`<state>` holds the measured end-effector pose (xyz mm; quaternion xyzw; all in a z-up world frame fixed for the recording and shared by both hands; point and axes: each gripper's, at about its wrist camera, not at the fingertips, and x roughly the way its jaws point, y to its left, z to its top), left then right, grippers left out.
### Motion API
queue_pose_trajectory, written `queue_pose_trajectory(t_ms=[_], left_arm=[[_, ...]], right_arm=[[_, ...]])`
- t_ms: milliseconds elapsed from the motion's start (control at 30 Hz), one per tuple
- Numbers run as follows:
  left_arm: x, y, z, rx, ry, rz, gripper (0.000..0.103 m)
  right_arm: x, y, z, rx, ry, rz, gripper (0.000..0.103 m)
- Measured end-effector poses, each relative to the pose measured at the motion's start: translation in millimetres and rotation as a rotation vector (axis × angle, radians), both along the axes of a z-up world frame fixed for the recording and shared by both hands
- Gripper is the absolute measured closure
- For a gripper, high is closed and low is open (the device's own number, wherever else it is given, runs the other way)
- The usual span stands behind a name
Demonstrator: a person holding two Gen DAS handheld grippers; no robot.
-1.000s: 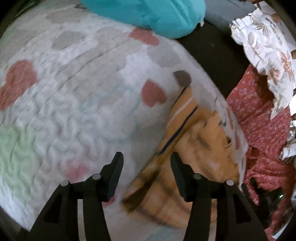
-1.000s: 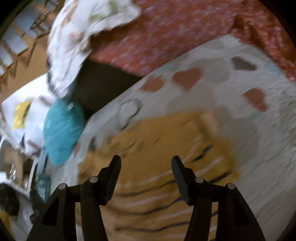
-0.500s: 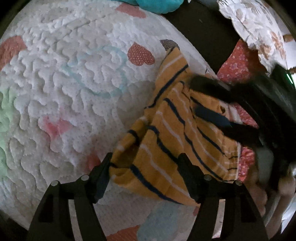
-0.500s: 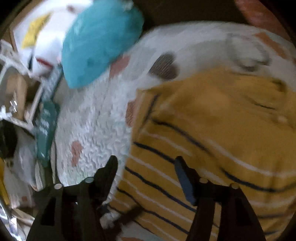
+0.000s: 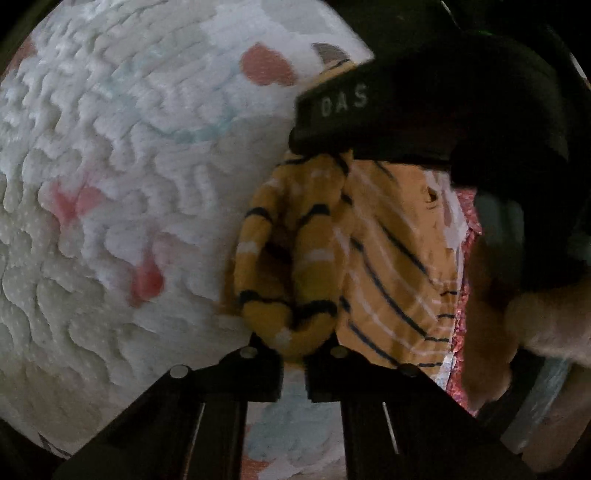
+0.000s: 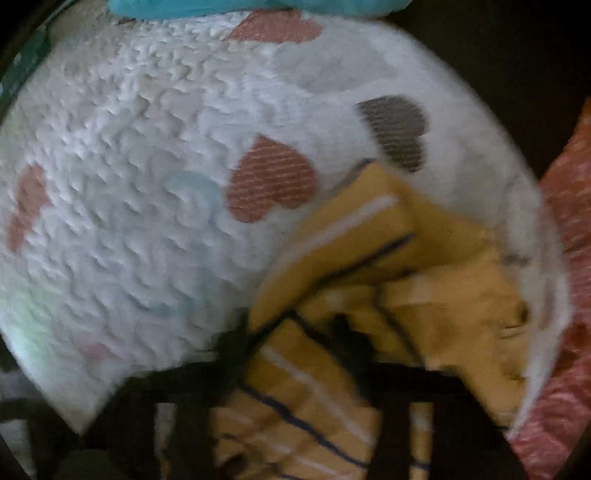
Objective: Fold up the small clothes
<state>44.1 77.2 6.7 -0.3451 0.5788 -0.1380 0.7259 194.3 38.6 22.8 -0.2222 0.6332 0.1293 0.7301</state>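
A small mustard-yellow garment with navy and white stripes [image 5: 373, 258] lies on a white quilted mat with hearts [image 5: 122, 192]. My left gripper [image 5: 293, 350] is shut on the garment's bunched near edge. The right gripper's black body [image 5: 424, 99] hangs over the garment's far side in the left wrist view. In the blurred right wrist view, the right gripper [image 6: 306, 332] has the striped garment [image 6: 369, 236] gathered between its fingers and looks shut on it.
A red patterned cloth [image 6: 569, 258] lies to the right of the mat. A teal cushion [image 6: 258, 5] sits at the mat's far edge. A dark floor strip [image 6: 498, 55] borders the mat. A hand [image 5: 546, 317] holds the right gripper.
Both grippers were open above the garment. The left has closed on its near edge and bunched it up. The right has swung over and closed on the far side.
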Motion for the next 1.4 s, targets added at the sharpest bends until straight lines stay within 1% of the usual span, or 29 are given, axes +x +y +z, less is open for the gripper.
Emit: queue_pose_trajectory(t_ms=[33,100,200,233,267,300,367,433,533,567,633,667,700,767,800,833,867,900,933,967,1000,1067,1100,1133,1167,1200,1267,1333,1400], left_arm=[[-1,-4,5,-0.003,-0.014,-0.004,0.096],[-5,-17,18,-0.016,-0.045,-0.023,0.096],[-11,-40,41,-0.038,-0.097,-0.059,0.096],[-13,-51,50,-0.039,-0.118,-0.073,0.096],[-14,-63,58,-0.034,-0.139,-0.087,0.096],[-15,-76,67,-0.030,-0.162,-0.106,0.096],[-15,-106,80,-0.023,-0.190,-0.149,0.096],[-13,-147,87,-0.009,-0.193,-0.194,0.096],[-8,-208,88,0.040,-0.185,-0.269,0.096],[-8,-223,86,0.053,-0.183,-0.292,0.096],[-10,-263,80,0.101,-0.182,-0.352,0.096],[-11,-276,78,0.121,-0.184,-0.373,0.096],[-11,-291,74,0.143,-0.181,-0.393,0.096],[-12,-306,66,0.160,-0.156,-0.413,0.094],[-7,-309,68,0.163,-0.145,-0.419,0.091],[-9,-309,68,0.163,-0.141,-0.424,0.088],[-9,-307,70,0.157,-0.141,-0.427,0.087],[-12,-303,74,0.147,-0.140,-0.431,0.084],[-20,-298,80,0.136,-0.140,-0.436,0.078],[-25,-291,86,0.126,-0.143,-0.431,0.075],[-38,-286,86,0.125,-0.146,-0.426,0.071],[-55,-269,90,0.138,-0.162,-0.401,0.068],[-61,-261,90,0.150,-0.166,-0.381,0.067],[-64,-253,90,0.160,-0.165,-0.362,0.066],[-66,-247,89,0.169,-0.159,-0.339,0.066],[-68,-240,87,0.177,-0.150,-0.313,0.066],[-70,-232,87,0.209,-0.150,-0.283,0.066],[-71,-230,90,0.297,-0.173,-0.253,0.066],[-70,-230,91,0.335,-0.185,-0.232,0.064]], right_arm=[[-5,-9,8,0.058,-0.013,-0.019,0.086],[-13,-29,23,0.149,-0.044,-0.059,0.091],[-27,-75,50,0.268,-0.106,-0.139,0.092],[-33,-97,61,0.319,-0.129,-0.172,0.092],[-35,-108,68,0.348,-0.145,-0.194,0.092],[-40,-133,78,0.395,-0.174,-0.231,0.092],[-54,-178,99,0.483,-0.224,-0.303,0.092],[-66,-224,107,0.539,-0.269,-0.371,0.092],[-82,-288,104,0.574,-0.308,-0.466,0.092],[-90,-316,96,0.591,-0.319,-0.519,0.092],[-100,-350,85,0.615,-0.329,-0.588,0.092],[-106,-374,75,0.628,-0.332,-0.634,0.092],[-108,-385,68,0.631,-0.331,-0.660,0.092],[-112,-413,51,0.642,-0.311,-0.713,0.092],[-110,-425,40,0.658,-0.278,-0.740,0.092],[-105,-431,32,0.681,-0.240,-0.748,0.089],[-104,-434,28,0.691,-0.217,-0.750,0.088],[-103,-439,26,0.693,-0.205,-0.760,0.078],[-104,-444,27,0.680,-0.214,-0.775,0.061],[-105,-446,28,0.661,-0.223,-0.785,0.053],[-107,-451,31,0.627,-0.240,-0.800,0.045],[-113,-461,39,0.615,-0.274,-0.811,0.045],[-118,-463,48,0.611,-0.310,-0.807,0.046],[-123,-464,55,0.613,-0.339,-0.792,0.048],[-130,-461,66,0.631,-0.376,-0.753,0.048],[-134,-456,73,0.651,-0.390,-0.717,0.048],[-141,-442,81,0.665,-0.387,-0.641,0.048],[-150,-426,77,0.607,-0.377,-0.582,0.048],[-154,-417,62,0.558,-0.343,-0.565,0.047]])
